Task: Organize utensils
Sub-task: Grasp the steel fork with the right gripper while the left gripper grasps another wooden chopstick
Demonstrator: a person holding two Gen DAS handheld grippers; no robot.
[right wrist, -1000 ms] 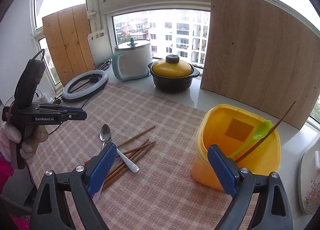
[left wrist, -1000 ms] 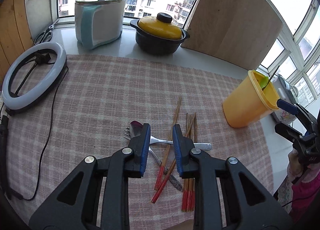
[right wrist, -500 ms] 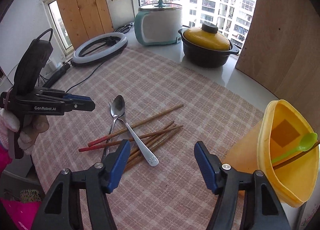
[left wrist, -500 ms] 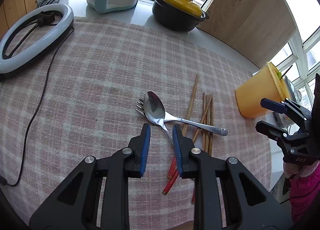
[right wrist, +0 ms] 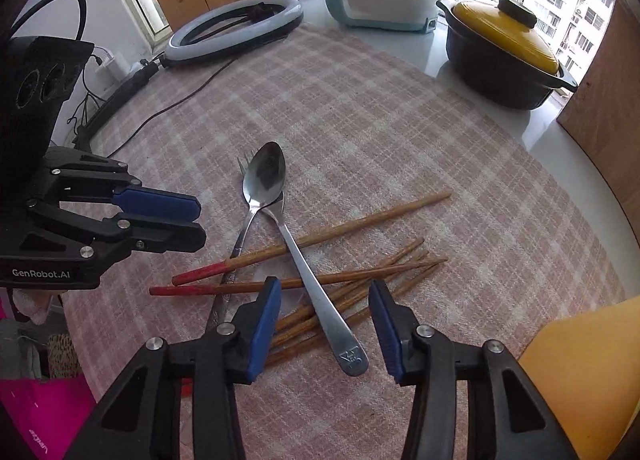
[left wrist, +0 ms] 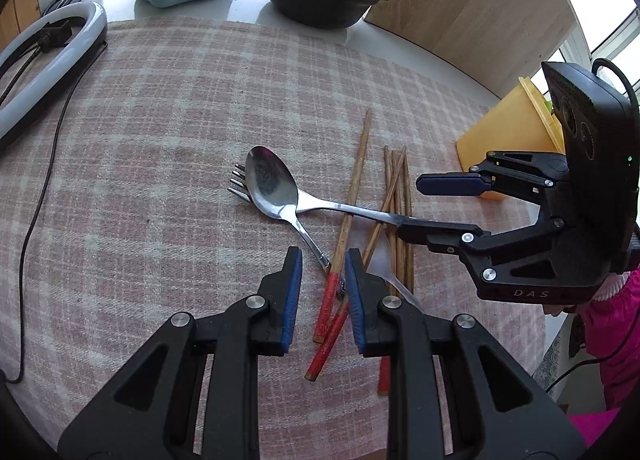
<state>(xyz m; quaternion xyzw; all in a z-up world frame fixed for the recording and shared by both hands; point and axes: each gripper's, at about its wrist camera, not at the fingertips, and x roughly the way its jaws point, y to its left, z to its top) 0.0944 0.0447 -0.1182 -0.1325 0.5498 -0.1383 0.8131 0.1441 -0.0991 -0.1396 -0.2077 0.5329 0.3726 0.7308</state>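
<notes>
Two tools over spoon (right wrist: 276, 212): right tool (right wrist: 324, 324) half-wide, just closing astride its handle, empty; left tool (left wrist: 322, 292) narrow, empty. Pinch handle squarely, clear of chopsticks (right wrist: 360, 284).

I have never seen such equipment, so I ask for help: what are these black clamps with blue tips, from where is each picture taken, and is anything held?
They are hand-held grippers, one in each of a person's hands, each carrying a camera that looks along its fingers. One picture looks from the left gripper, the other from the right gripper. On the checked cloth lie a spoon, a fork beneath it and loose chopsticks. A yellow bin stands nearby. Nothing is held. The right gripper's jaws have just been closing around the spoon's handle without touching it yet.
</notes>
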